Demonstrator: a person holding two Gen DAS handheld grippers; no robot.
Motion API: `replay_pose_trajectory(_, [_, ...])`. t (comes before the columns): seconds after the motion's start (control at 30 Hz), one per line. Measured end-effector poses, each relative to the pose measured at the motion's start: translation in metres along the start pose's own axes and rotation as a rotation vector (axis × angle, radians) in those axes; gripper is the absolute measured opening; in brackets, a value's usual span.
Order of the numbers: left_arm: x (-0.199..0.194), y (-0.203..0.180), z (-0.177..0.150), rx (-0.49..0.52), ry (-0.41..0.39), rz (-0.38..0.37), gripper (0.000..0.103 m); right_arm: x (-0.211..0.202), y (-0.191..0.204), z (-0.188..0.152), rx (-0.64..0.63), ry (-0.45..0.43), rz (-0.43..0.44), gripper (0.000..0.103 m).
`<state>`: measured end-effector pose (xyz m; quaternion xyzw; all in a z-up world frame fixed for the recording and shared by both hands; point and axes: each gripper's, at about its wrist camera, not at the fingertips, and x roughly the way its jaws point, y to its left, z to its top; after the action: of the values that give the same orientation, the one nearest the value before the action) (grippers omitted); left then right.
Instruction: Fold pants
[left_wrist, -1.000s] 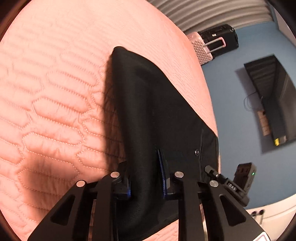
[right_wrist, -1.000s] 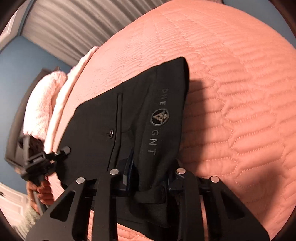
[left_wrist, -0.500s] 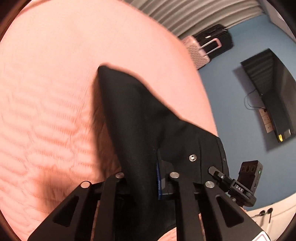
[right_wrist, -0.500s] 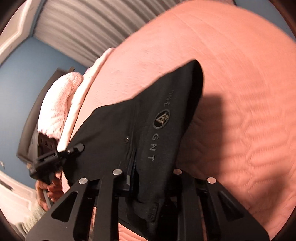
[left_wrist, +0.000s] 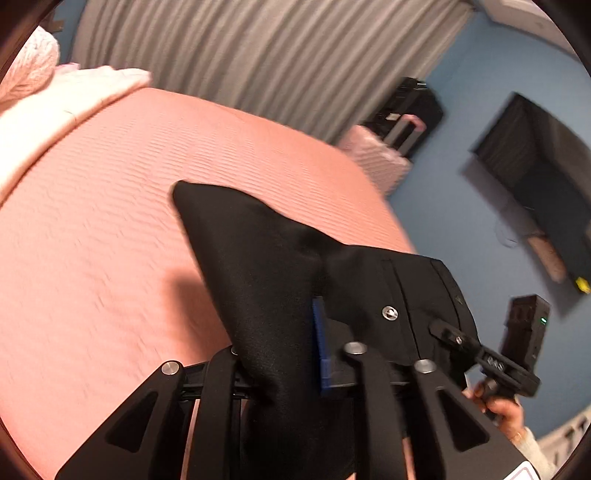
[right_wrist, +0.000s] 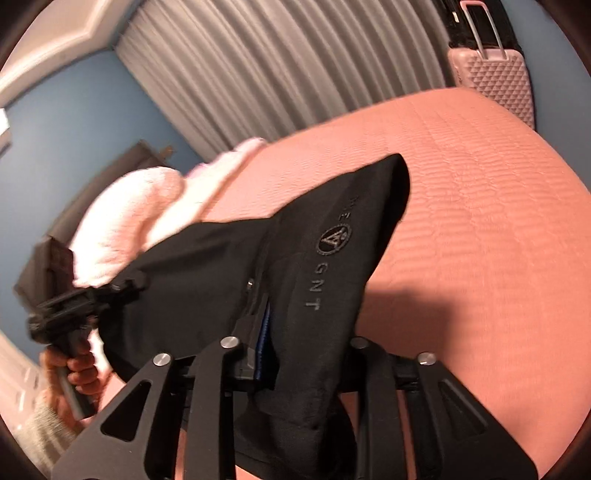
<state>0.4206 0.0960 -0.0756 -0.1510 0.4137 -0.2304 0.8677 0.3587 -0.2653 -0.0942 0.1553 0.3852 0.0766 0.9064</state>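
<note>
My 2 tongs are easing open: left gripper (left_wrist: 280, 354) and right gripper (right_wrist: 306, 354) each pinch the soft, light black fabric pants (right_wrist: 288, 266), lifted over the pink quilted bed (right_wrist: 480, 258); waistband corners grip best.

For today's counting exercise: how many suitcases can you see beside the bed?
2. A pink suitcase stands at the bed's far corner; a black suitcase stands right behind it. Others may be hidden.

Black left gripper (left_wrist: 280, 354) with silver screws, blue pad; knit cream sleeve (left_wrist: 532, 448).
</note>
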Motion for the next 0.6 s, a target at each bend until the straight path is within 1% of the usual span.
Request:
replay_pose_trajectory(0.03, [0.020, 0.013, 0.008, -0.025, 0.006, 0.098, 0.044, 0.006, -0.005, 0.001, -0.008, -0.015, -0.067, 0.047])
replay_pose_trajectory(0.07, [0.036, 0.018, 0.014, -0.048, 0.007, 0.195, 0.052, 0.010, -0.013, 0.000, -0.004, -0.028, -0.106, 0.047])
replay_pose_trajectory(0.1, [0.048, 0.031, 0.016, -0.048, 0.005, 0.313, 0.061, 0.013, -0.019, 0.001, 0.006, -0.029, -0.126, 0.047])
replay_pose_trajectory(0.13, [0.054, 0.038, 0.016, -0.033, 0.012, 0.400, 0.061, 0.012, -0.026, -0.002, 0.024, -0.026, -0.139, 0.047])
replay_pose_trajectory(0.17, [0.060, 0.040, 0.017, -0.011, 0.029, 0.475, 0.061, 0.009, -0.029, -0.005, 0.029, -0.033, -0.124, 0.047])
replay_pose_trajectory(0.2, [0.061, 0.041, 0.016, 0.013, 0.039, 0.513, 0.061, 0.005, -0.029, -0.008, 0.024, -0.043, -0.096, 0.047])
replay_pose_trajectory(0.23, [0.058, 0.037, 0.013, 0.034, 0.034, 0.515, 0.061, 0.005, -0.023, -0.011, 0.008, -0.042, -0.062, 0.047])
replay_pose_trajectory(0.27, [0.056, 0.029, 0.010, 0.061, 0.021, 0.478, 0.061, 0.011, -0.014, -0.012, -0.009, -0.022, -0.039, 0.047])
replay_pose_trajectory(0.3, [0.058, 0.018, 0.007, 0.091, 0.019, 0.442, 0.064, 0.023, 0.000, -0.011, -0.034, 0.010, -0.005, 0.047])
replay_pose_trajectory(0.33, [0.068, 0.001, 0.003, 0.141, 0.045, 0.425, 0.070, 0.033, 0.007, -0.012, -0.059, 0.035, 0.020, 0.047])
replay_pose_trajectory(0.37, [0.084, -0.016, -0.004, 0.198, 0.090, 0.433, 0.073, 0.051, 0.024, -0.011, -0.091, 0.066, 0.032, 0.046])
replay_pose_trajectory(0.4, [0.095, -0.023, -0.010, 0.231, 0.127, 0.444, 0.076, 0.076, 0.041, -0.015, -0.145, 0.130, 0.043, 0.046])
replay_pose_trajectory(0.43, [0.118, -0.037, -0.019, 0.275, 0.188, 0.479, 0.077, 0.089, 0.047, -0.022, -0.165, 0.172, 0.039, 0.044])
replay_pose_trajectory(0.47, [0.139, -0.043, -0.031, 0.305, 0.243, 0.525, 0.077, 0.106, 0.044, -0.030, -0.172, 0.222, 0.010, 0.043])
replay_pose_trajectory(0.5, [0.155, -0.040, -0.043, 0.321, 0.293, 0.560, 0.080, 0.116, 0.037, -0.036, -0.179, 0.241, -0.024, 0.040])
replay_pose_trajectory(0.53, [0.161, -0.033, -0.052, 0.318, 0.279, 0.553, 0.084, 0.115, 0.023, -0.039, -0.170, 0.215, -0.031, 0.023])
replay_pose_trajectory(0.57, [0.154, -0.032, -0.053, 0.301, 0.237, 0.536, 0.086, 0.109, 0.013, -0.038, -0.140, 0.198, -0.038, 0.015])
replay_pose_trajectory(0.6, [0.148, -0.030, -0.051, 0.282, 0.239, 0.529, 0.085, 0.102, 0.003, -0.037, -0.096, 0.187, -0.048, 0.004])
